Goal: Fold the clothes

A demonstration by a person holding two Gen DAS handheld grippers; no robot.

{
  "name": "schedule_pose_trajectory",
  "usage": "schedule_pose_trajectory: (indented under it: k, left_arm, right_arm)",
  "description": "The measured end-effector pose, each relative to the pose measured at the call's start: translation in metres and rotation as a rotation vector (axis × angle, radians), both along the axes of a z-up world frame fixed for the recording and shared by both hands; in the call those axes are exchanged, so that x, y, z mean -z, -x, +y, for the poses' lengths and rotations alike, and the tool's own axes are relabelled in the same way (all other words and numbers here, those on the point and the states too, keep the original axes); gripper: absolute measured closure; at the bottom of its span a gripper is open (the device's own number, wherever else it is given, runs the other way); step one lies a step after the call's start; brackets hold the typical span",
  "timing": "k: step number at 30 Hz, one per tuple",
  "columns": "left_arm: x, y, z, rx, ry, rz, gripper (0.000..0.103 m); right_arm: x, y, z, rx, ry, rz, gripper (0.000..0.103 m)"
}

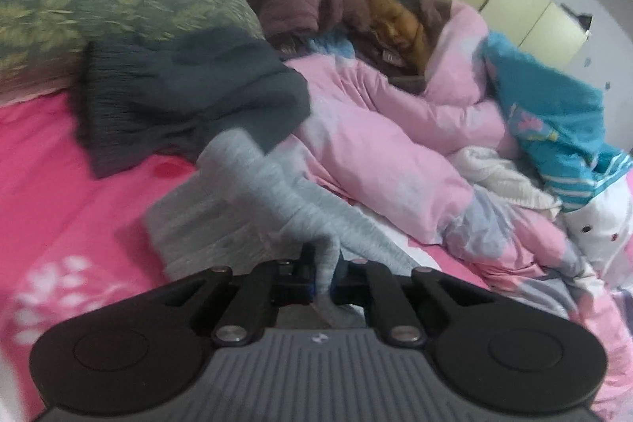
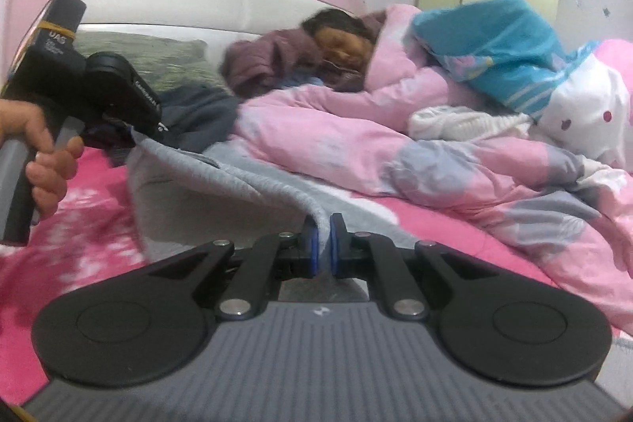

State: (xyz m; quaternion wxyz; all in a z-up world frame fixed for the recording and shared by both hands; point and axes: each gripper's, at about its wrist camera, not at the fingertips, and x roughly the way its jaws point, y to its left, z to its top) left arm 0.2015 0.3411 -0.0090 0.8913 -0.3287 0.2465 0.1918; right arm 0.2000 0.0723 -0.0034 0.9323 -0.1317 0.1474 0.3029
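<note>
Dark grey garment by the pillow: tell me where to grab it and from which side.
Grip the dark grey garment at its ribbed hem edge, coming in low from the pink sheet side. That edge lies flat and exposed there, while the opposite side tucks against the pink quilt. Both grippers are shut on the light grey garment, so one must release first.
</note>
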Motion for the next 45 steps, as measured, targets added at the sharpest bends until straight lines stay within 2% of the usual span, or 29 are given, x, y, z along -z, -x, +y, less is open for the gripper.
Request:
schedule_pose_trajectory:
  k: [5, 10, 12, 14, 15, 16, 19, 20, 21, 22, 23, 26, 30, 33, 36, 39, 41, 42, 43, 45]
  left_arm:
    - [0.019, -0.058, -0.003, -0.008, -0.017, 0.085, 0.096]
    - [0.043, -0.09, -0.004, -0.019, -0.032, 0.155, 0.095]
    - [0.053, -0.095, -0.004, -0.006, -0.03, 0.166, 0.091]
    - [0.06, -0.097, -0.002, 0.023, -0.023, 0.169, 0.081]
    - [0.061, -0.097, -0.002, 0.04, -0.02, 0.167, 0.079]
    - [0.06, -0.095, -0.001, 0.057, -0.015, 0.158, 0.071]
    - [0.047, -0.079, 0.001, 0.08, 0.003, 0.121, 0.044]
    - [0.042, -0.072, 0.002, 0.079, 0.006, 0.107, 0.039]
    - [0.036, -0.065, 0.003, 0.074, 0.006, 0.097, 0.037]
    - [0.03, -0.056, 0.005, 0.069, 0.005, 0.089, 0.034]
    - [0.025, -0.047, 0.008, 0.065, 0.008, 0.083, 0.034]
    - [0.012, -0.027, 0.016, 0.056, 0.04, 0.079, 0.033]
    - [0.008, 0.006, 0.026, 0.05, 0.079, 0.106, 0.032]
    - [0.018, 0.027, 0.031, 0.066, 0.131, 0.11, 0.032]
    - [0.035, 0.038, 0.03, 0.082, 0.181, 0.104, 0.032]
    - [0.05, 0.046, 0.028, 0.1, 0.221, 0.093, 0.032]
    - [0.058, 0.045, 0.025, 0.104, 0.234, 0.091, 0.032]
    - [0.062, 0.043, 0.023, 0.107, 0.235, 0.092, 0.032]
    - [0.065, 0.042, 0.021, 0.108, 0.233, 0.093, 0.032]
    - [0.07, 0.038, 0.018, 0.101, 0.216, 0.095, 0.033]
  right_arm:
    - [0.013, -0.064, 0.0, 0.01, 0.0, 0.081, 0.099]
    - [0.048, -0.103, 0.005, 0.016, 0.024, 0.146, 0.099]
    - [0.061, -0.113, 0.007, 0.022, 0.029, 0.174, 0.099]
    - [0.074, -0.123, 0.007, 0.025, 0.031, 0.216, 0.098]
    - [0.079, -0.13, 0.005, 0.019, 0.02, 0.262, 0.098]
    - [0.085, -0.137, 0.002, 0.014, -0.001, 0.312, 0.097]
    - [0.09, -0.16, -0.012, 0.002, -0.111, 0.469, 0.095]
    - [0.089, -0.167, -0.018, 0.006, -0.161, 0.525, 0.094]
    - [0.089, -0.174, -0.024, 0.011, -0.211, 0.582, 0.093]
    - [0.088, -0.179, -0.031, 0.02, -0.268, 0.633, 0.088]
    - [0.087, -0.183, -0.039, 0.037, -0.335, 0.675, 0.078]
    - [0.081, -0.189, -0.066, 0.07, -0.568, 0.769, 0.059]
    - [0.067, -0.173, -0.114, 0.07, -0.884, 0.809, 0.058]
    - [0.058, -0.135, -0.145, 0.025, -0.996, 0.821, 0.056]
    - [0.061, -0.076, -0.158, -0.004, -0.952, 0.867, 0.05]
    - [0.08, -0.015, -0.17, 0.023, -0.895, 0.948, 0.048]
    - [0.099, 0.02, -0.182, 0.109, -0.887, 0.985, 0.048]
    - [0.106, 0.032, -0.19, 0.162, -0.905, 0.981, 0.048]
    - [0.113, 0.045, -0.197, 0.215, -0.924, 0.976, 0.054]
    - [0.118, 0.058, -0.207, 0.293, -0.978, 0.945, 0.055]
